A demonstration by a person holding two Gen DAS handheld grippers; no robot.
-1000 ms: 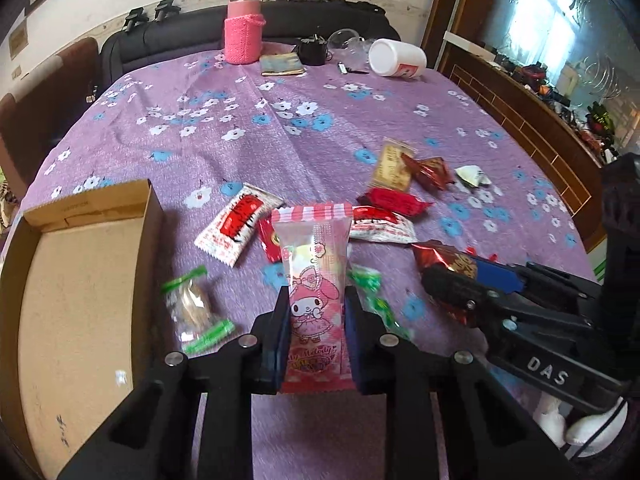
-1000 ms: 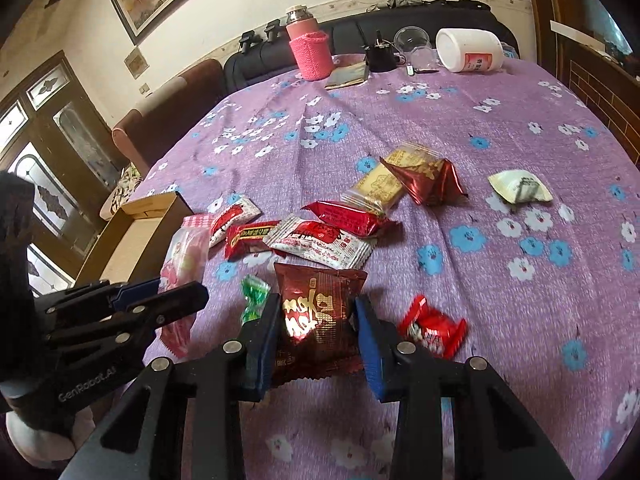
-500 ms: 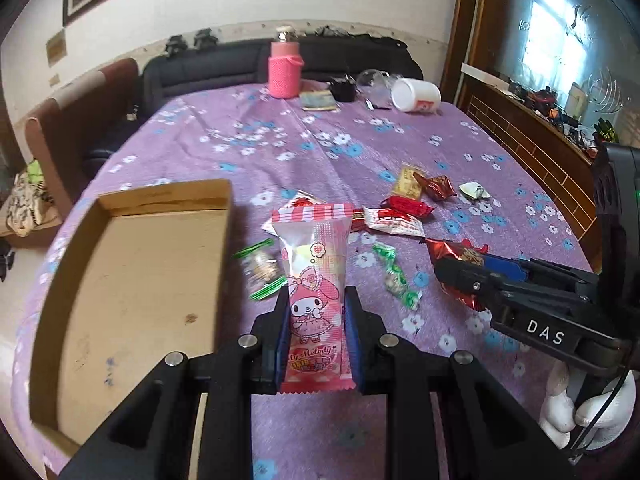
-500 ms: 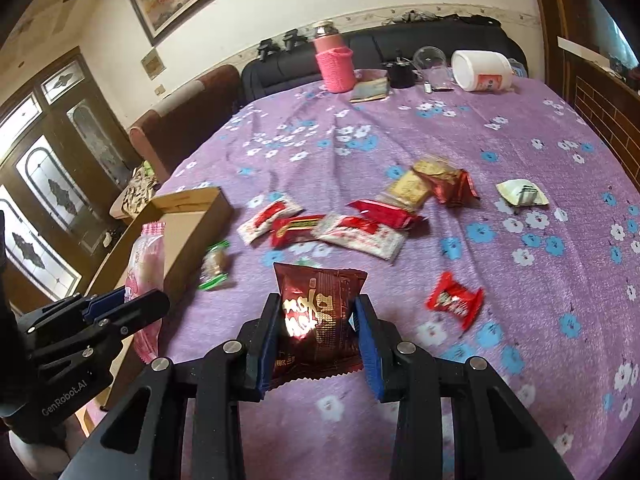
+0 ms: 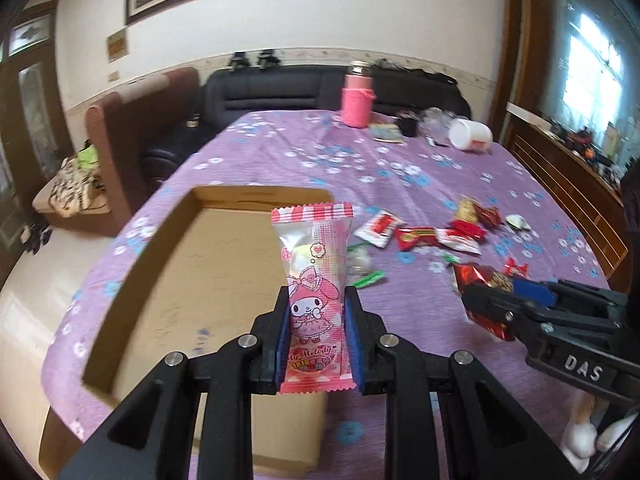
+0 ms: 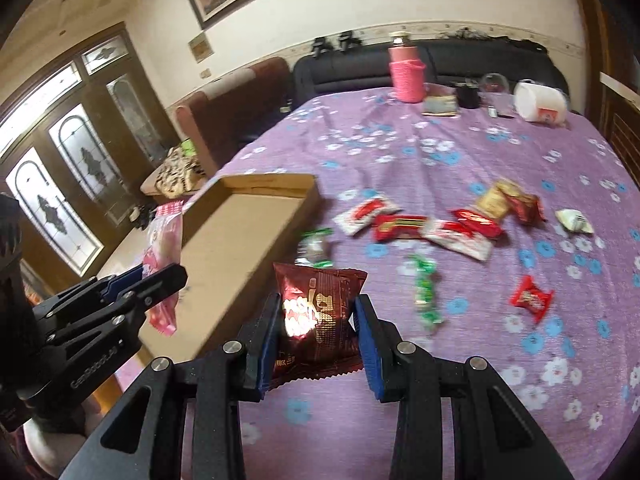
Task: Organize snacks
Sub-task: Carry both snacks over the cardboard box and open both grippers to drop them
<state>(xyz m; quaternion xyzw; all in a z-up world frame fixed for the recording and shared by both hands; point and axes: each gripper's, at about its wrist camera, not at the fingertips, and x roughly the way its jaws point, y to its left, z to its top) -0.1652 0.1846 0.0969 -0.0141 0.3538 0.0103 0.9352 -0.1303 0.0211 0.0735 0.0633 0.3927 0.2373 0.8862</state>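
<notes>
The pink packet (image 5: 314,300) stands upright, clenched between the left gripper's (image 5: 316,312) fingers, above the near right part of the open box (image 5: 144,264); the red packet (image 6: 318,316) is gripped by the right gripper (image 6: 316,320), over the tabletop (image 6: 460,360) just right of the box. The step in hand looks like carrying both snacks to the box; next, each should be brought over the box floor and let go. More snacks (image 5: 420,236) lie loose at 2 o'clock from the pink packet.
</notes>
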